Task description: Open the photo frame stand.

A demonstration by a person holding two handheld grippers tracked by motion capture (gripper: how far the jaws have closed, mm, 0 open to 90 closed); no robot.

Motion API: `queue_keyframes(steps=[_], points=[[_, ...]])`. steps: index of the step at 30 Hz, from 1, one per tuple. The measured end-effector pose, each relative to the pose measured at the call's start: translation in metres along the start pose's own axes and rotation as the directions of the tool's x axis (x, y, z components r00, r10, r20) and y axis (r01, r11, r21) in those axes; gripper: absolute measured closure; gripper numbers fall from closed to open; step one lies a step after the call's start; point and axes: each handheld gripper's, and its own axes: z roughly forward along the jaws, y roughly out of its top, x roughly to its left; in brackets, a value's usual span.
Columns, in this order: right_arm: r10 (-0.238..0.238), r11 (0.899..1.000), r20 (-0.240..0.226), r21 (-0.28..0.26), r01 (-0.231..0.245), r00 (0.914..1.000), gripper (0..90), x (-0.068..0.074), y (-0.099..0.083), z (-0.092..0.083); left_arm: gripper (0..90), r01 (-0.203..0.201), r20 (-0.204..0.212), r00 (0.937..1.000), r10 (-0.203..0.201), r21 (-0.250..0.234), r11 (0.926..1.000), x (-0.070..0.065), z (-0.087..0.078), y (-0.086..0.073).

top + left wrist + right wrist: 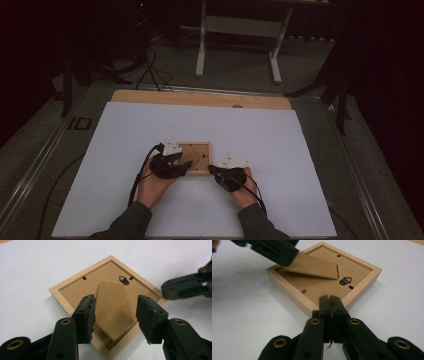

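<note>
A small wooden picture frame (194, 158) lies face down on the white table (280, 150), between the two tongs. The left tongs (115, 315) stand spread over the frame's near corner, their pads on either side of the raised cardboard easel stand (112, 307); whether a pad touches it is hard to tell. The right tongs (331, 305) are pressed together, tips at the frame's corner edge. The frame's brown backing (322, 286) carries a metal triangular hanger (345, 280) and small black clips (304, 291).
</note>
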Motion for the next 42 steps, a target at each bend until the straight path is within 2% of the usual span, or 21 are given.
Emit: queue_keyframes(steps=[6,12,16,19,20,24,34,39,40,42], points=[[0.000,1.000,0.000,0.000,0.000,1.0000,88.6,0.000,0.000,0.000,56.7,-0.009,0.018,0.9998,0.008,0.025,0.9996,0.002,-0.012,-0.011],[0.002,1.000,0.000,-0.001,-0.002,1.0000,88.6,0.000,0.000,0.000,63.8,-0.024,0.030,0.9993,0.023,0.057,0.9981,0.001,-0.014,-0.020],[0.002,1.000,0.000,-0.002,-0.002,1.0000,88.6,0.000,0.000,0.000,77.3,-0.030,0.006,0.9995,0.030,0.072,0.9969,0.000,-0.013,-0.024],[0.000,1.000,0.000,-0.002,0.000,1.0000,88.6,0.000,0.000,0.000,88.4,-0.027,0.009,0.9996,0.026,0.083,0.9962,0.002,-0.012,-0.025],[0.001,1.000,0.000,-0.002,-0.001,1.0000,88.6,0.000,0.000,0.000,89.4,-0.028,0.007,0.9996,0.027,0.089,0.9956,0.002,-0.012,-0.025],[0.000,1.000,0.000,-0.003,0.000,1.0000,88.6,0.000,0.000,0.000,89.8,-0.050,-0.004,0.9987,0.050,0.104,0.9934,-0.002,-0.011,-0.025],[0.000,1.000,0.000,-0.002,0.000,1.0000,88.7,0.000,0.000,0.000,89.9,-0.028,-0.018,0.9994,0.030,0.113,0.9932,0.000,-0.005,-0.019],[0.001,1.000,-0.001,-0.002,-0.001,1.0000,88.6,0.000,0.000,0.000,89.9,-0.026,-0.021,0.9994,0.029,0.101,0.9946,-0.002,-0.005,-0.016],[0.001,1.000,-0.001,-0.002,-0.001,1.0000,88.6,0.000,0.000,0.000,89.8,-0.013,-0.010,0.9999,0.014,0.070,0.9975,-0.001,-0.007,-0.010],[0.001,1.000,-0.001,-0.002,-0.001,1.0000,88.6,0.000,0.000,0.000,89.8,-0.016,-0.008,0.9998,0.016,0.056,0.9983,-0.002,-0.009,-0.005]])
